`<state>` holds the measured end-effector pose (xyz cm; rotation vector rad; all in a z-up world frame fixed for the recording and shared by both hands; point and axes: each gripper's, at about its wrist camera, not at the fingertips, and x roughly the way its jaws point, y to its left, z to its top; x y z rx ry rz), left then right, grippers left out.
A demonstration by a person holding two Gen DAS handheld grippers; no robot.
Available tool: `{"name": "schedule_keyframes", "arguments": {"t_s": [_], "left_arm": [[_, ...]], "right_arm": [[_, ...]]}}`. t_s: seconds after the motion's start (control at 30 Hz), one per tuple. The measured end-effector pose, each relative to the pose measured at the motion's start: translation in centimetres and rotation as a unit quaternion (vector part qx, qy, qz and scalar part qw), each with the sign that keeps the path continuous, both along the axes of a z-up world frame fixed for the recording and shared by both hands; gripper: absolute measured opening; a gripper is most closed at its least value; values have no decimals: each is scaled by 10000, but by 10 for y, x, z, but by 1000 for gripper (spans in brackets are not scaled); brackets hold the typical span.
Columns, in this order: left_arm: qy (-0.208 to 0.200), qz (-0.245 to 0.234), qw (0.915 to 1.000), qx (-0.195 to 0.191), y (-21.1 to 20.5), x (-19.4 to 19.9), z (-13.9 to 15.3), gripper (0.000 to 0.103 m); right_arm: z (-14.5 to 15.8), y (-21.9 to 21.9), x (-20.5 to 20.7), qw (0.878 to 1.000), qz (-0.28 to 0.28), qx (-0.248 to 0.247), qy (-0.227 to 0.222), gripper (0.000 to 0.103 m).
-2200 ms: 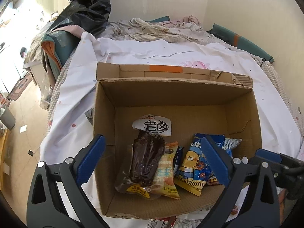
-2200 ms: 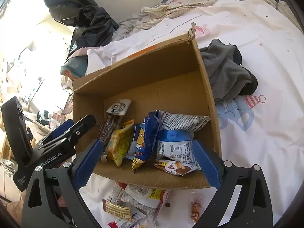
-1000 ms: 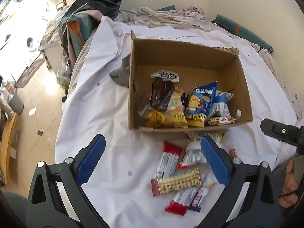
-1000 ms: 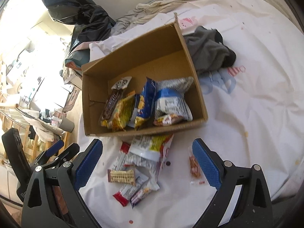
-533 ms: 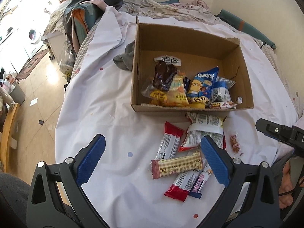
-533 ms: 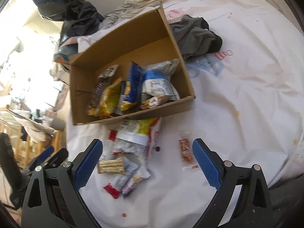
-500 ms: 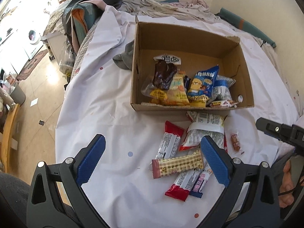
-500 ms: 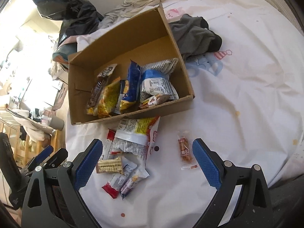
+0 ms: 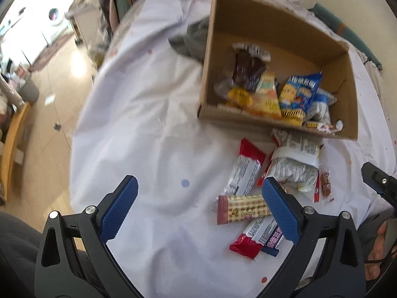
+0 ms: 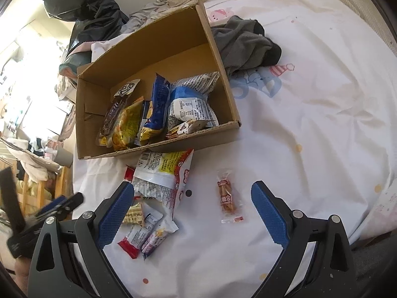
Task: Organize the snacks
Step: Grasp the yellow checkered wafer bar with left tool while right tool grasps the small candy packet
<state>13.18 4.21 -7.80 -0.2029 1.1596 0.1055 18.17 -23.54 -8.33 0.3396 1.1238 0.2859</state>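
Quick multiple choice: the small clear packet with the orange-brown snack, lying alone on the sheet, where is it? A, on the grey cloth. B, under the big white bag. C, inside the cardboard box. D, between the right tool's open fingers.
D: the small clear packet lies on the white sheet, framed by the open right tool, outside the cardboard box.

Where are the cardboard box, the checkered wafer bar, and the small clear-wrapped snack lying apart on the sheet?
cardboard box (image 10: 213, 137): right wrist view, on its near outer wall.
checkered wafer bar (image 9: 242, 209): left wrist view, on the middle of its wrapper.
small clear-wrapped snack (image 10: 227, 196): right wrist view, on the orange contents at its middle.
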Motion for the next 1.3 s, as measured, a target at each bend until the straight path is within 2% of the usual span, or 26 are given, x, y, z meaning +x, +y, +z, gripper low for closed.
{"name": "schedule_keyframes", "arguments": {"t_s": [0.03, 0.17, 0.3, 0.43, 0.57, 0.9, 1.07, 1.1, 1.17, 1.23, 1.3], "left_arm": [[171, -55, 9998, -93, -3, 2, -7, 99], [410, -33, 9978, -512, -16, 0, -21, 99], [428, -43, 9989, -182, -49, -2, -28, 99], [561, 124, 9979, -312, -70, -1, -41, 99], [645, 313, 9974, -36, -79, 4, -53, 99], [798, 81, 9967, 116, -97, 8, -72, 99], [765, 61, 9970, 32, -100, 12, -72, 97], [739, 60, 9972, 7, -96, 11, -69, 94], [712, 30, 9975, -9, -92, 9, -67, 91], [636, 14, 9980, -4, -82, 3, -62, 83], [604, -11, 9982, -33, -79, 0, -60, 82]], "right_arm": [[-2, -1, 1, 10000, -16, 56, 49, 98], [-5, -1, 4, 9998, -46, 146, 121, 98], [-7, -2, 9, 9994, -105, 281, 195, 98], [-6, -3, 10, 9990, -121, 364, 209, 98], [-6, -4, 9, 9988, -100, 416, 237, 98], [-5, -5, 11, 9984, -115, 496, 243, 98], [-14, -11, 14, 9986, -255, 203, 406, 98], [-17, -13, 15, 9983, -301, 148, 484, 97], [-29, -18, 20, 9965, -395, 91, 735, 84], [-43, -18, 25, 9939, -406, -67, 1023, 69], [-54, -13, 30, 9917, -310, -269, 1222, 59]]}}
